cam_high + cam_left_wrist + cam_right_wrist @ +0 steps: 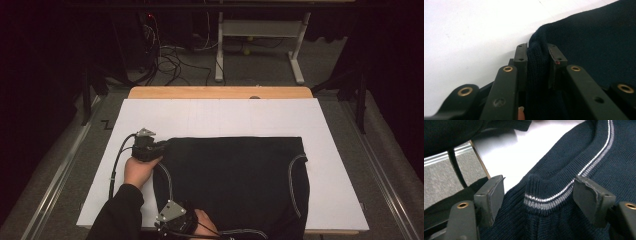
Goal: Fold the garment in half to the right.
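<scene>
On the white worktop [220, 117] lies a dark knit sweater [235, 180]. Left gripper [537, 53] fingers clamp its far-left corner. Right gripper [539, 192] fingers straddle the striped near hem, not pressing it.

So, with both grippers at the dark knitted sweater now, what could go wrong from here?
1. The right gripper has its jaws open around the striped ribbed edge of the dark navy knitted sweater; the bunched knit may slip out as they close.
2. The left gripper pinches a thick fold; uneven pulling could stretch it.
3. The sweater hangs over the white board's near edge and could slide off.
</scene>
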`<state>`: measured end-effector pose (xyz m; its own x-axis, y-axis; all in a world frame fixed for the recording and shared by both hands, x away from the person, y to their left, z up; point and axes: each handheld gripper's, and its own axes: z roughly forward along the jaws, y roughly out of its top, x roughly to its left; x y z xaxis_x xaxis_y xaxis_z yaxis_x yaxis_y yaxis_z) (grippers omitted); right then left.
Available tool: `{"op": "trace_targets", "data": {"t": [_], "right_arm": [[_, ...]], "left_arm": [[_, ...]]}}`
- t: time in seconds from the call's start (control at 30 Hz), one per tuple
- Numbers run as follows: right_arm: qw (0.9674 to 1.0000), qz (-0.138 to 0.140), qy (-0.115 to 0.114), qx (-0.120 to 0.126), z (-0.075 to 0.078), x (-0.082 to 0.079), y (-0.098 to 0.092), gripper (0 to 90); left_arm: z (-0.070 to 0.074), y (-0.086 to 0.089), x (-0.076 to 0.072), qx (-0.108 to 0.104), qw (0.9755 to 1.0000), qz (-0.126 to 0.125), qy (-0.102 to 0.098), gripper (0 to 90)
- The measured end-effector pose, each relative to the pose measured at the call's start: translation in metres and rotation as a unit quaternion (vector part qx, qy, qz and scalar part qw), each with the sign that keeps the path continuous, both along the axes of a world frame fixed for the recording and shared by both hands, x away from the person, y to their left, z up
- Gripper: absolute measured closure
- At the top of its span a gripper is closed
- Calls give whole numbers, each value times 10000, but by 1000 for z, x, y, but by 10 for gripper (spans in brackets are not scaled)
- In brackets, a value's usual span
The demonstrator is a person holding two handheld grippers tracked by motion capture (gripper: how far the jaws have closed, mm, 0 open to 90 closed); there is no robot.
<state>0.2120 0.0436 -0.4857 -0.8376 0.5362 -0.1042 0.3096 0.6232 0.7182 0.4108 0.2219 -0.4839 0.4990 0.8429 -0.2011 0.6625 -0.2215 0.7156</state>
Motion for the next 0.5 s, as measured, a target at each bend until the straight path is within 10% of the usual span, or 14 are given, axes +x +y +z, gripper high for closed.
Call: {"op": "trace_targets", "data": {"t": [0.5], "right_arm": [[9998, -153, -37, -121, 5, 4, -8, 573]], "left_arm": [[0, 0, 0, -22, 10000, 1, 12, 691]]}}
